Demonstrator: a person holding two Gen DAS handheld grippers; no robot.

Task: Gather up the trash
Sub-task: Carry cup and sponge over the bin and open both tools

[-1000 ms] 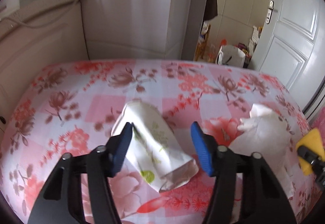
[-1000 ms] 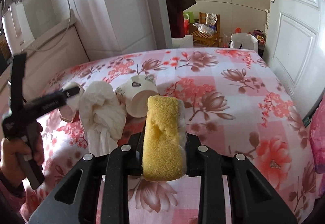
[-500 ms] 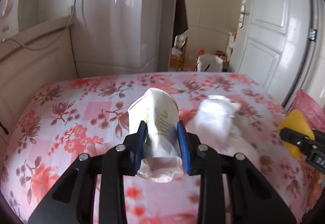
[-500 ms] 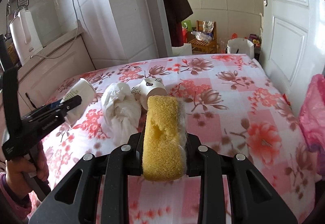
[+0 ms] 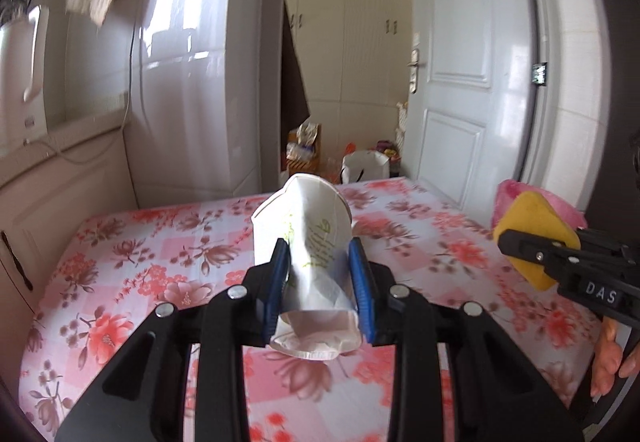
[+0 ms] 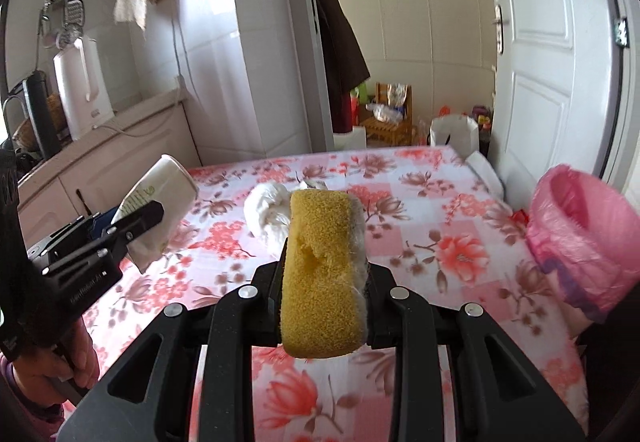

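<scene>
My left gripper [image 5: 319, 282] is shut on a crushed white paper cup [image 5: 308, 242], held above the floral tablecloth [image 5: 160, 262]; the cup [image 6: 160, 197] also shows at the left of the right wrist view. My right gripper [image 6: 324, 274] is shut on a yellow sponge [image 6: 320, 274], also lifted off the table; the sponge [image 5: 532, 230] appears at the right of the left wrist view. A crumpled white tissue [image 6: 268, 213] and part of another paper cup [image 6: 314, 184] lie on the cloth beyond the sponge. A bin lined with a pink bag [image 6: 580, 226] stands at the table's right edge.
A counter [image 6: 120, 145] with a white kettle [image 6: 82, 89] runs along the left. A white door [image 6: 552, 61] is at the right. A wooden stool [image 6: 390, 121] and a white bag [image 6: 454, 133] stand on the floor beyond the table.
The left gripper closed on the paper cup and lifted it off the cloth. Both grippers rose and swung right; the pink-lined bin came into view.
</scene>
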